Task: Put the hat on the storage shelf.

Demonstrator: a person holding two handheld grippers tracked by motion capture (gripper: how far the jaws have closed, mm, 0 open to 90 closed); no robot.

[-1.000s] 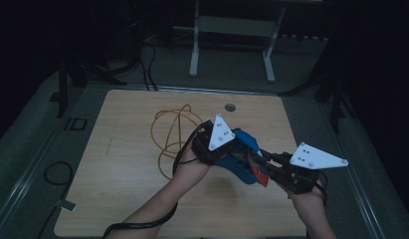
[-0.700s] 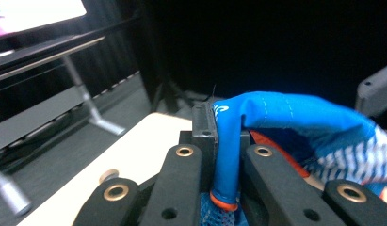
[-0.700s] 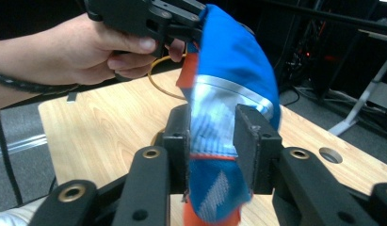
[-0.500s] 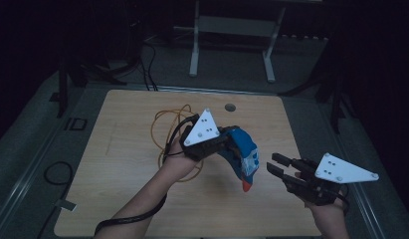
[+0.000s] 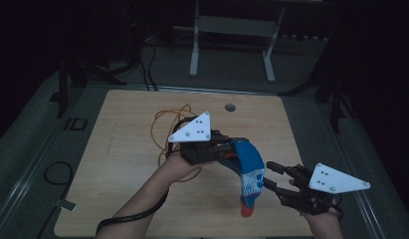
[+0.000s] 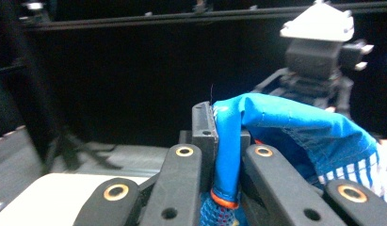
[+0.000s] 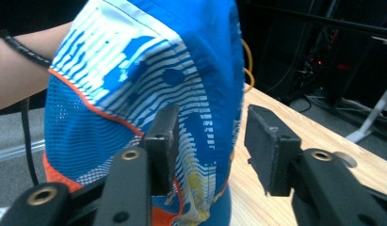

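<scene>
High view: no brand, label or readable writing anywhere; the print on the cloth is just stripes and blotches. Left tongs [image 5: 227,149], with a grey three-cornered plate on top, are clenched on one end of a blue fabric cap with white striped print and orange trim [image 5: 249,172]. The cap hangs from that grip above the light wooden table [image 5: 117,164], its orange-edged low end near the table's front edge. Right tongs [image 5: 271,177] sit just to the right of the cap, jaws apart, not gripping it.

Left gripper view: left tongs [image 6: 224,141] are pinched hard on a folded blue edge of the cap [image 6: 285,127], and an orange seam shows at the bottom of the pinch. The other hand's tongs show farther off at upper right.

Right gripper view: right tongs [image 7: 210,141] are released, about half open, and have just been opening. The left jaw overlaps the cap's [image 7: 149,75] striped cloth; whether it touches, cannot tell. The right jaw stands clear over the table [image 7: 285,113]. The gap between the pads holds just the cap's edge, unpinched.

A thin orange cord [image 5: 164,124] lies looped on the table behind the left hand. A small round hole [image 5: 230,107] sits near the table's far edge.
</scene>
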